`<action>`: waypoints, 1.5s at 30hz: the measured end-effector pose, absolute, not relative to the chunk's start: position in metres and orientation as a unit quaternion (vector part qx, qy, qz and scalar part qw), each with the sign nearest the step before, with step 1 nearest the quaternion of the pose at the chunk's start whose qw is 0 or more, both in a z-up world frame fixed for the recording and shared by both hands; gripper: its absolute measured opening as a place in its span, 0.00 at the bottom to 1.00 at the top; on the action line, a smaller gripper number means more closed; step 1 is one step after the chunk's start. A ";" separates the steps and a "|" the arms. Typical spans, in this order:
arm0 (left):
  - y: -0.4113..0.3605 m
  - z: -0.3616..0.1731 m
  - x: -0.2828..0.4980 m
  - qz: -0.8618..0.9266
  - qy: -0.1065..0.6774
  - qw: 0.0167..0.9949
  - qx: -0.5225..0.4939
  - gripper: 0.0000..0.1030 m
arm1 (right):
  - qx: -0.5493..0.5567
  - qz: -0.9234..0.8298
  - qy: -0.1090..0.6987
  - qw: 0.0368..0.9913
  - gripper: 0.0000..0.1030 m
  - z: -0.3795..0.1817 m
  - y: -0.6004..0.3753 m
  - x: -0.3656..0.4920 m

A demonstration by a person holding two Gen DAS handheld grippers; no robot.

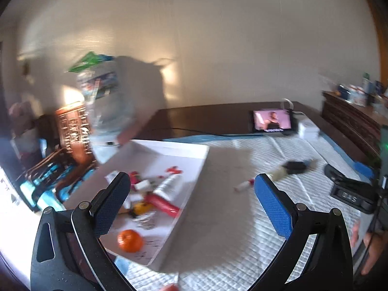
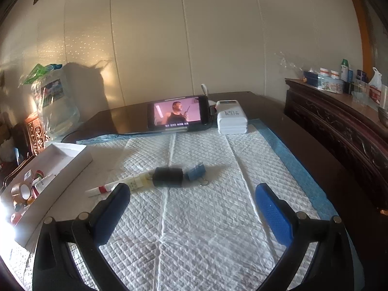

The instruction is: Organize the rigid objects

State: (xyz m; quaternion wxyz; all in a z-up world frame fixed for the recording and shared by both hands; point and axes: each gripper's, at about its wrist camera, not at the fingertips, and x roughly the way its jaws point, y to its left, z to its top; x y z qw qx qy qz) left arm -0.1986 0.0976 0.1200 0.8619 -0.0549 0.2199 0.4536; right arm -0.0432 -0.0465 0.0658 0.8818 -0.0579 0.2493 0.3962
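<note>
Much of the left wrist view is smeared by blur, so the small items heaped in the white tray can be told only in part: an orange fruit, a red tube, a white tube and a crumpled silvery piece are made out, the rest is not. The tray's near corner is hidden behind the left gripper, and a blurred bagged water jug is seen beyond its far edge. In the right wrist view the tray is cut by the left edge and washed out by glare; a roll of brown tape can be seen inside.

The left gripper is spread wide with nothing between its pads, held above the tray's right wall. The right gripper is likewise wide apart and empty, over the white quilted pad.

On the pad, well apart from the tray, lie a black cylinder, a yellowish tube touching its left end, a blue binder clip just beside its right end, and a white-and-red tube. A phone and a white power bank stand at the pad's far edge
</note>
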 end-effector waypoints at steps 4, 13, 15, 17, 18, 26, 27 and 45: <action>0.108 0.126 -0.217 0.457 0.206 0.860 -0.093 1.00 | -0.038 0.386 0.228 0.893 1.00 0.070 -0.057 -0.047; 0.129 0.136 -0.250 0.531 0.185 0.818 -0.119 1.00 | -0.018 0.406 0.206 0.890 1.00 0.074 -0.065 -0.048; 0.127 0.139 -0.256 0.547 0.182 0.810 -0.111 1.00 | -0.022 0.403 0.197 0.894 1.00 0.075 -0.064 -0.051; 0.123 0.140 -0.260 0.553 0.184 0.805 -0.114 1.00 | -0.028 0.398 0.183 0.898 1.00 0.077 -0.064 -0.056; 0.120 0.140 -0.262 0.550 0.182 0.806 -0.116 1.00 | -0.031 0.397 0.178 0.900 1.00 0.077 -0.064 -0.058; 0.109 0.144 -0.265 0.533 0.180 0.818 -0.119 1.00 | -0.028 0.392 0.165 0.904 1.00 0.079 -0.067 -0.061; 0.109 0.144 -0.265 0.533 0.182 0.817 -0.121 1.00 | -0.025 0.393 0.166 0.904 1.00 0.079 -0.067 -0.060; 0.118 0.137 -0.261 0.523 0.199 0.818 -0.136 1.00 | -0.026 0.394 0.165 0.904 1.00 0.079 -0.068 -0.060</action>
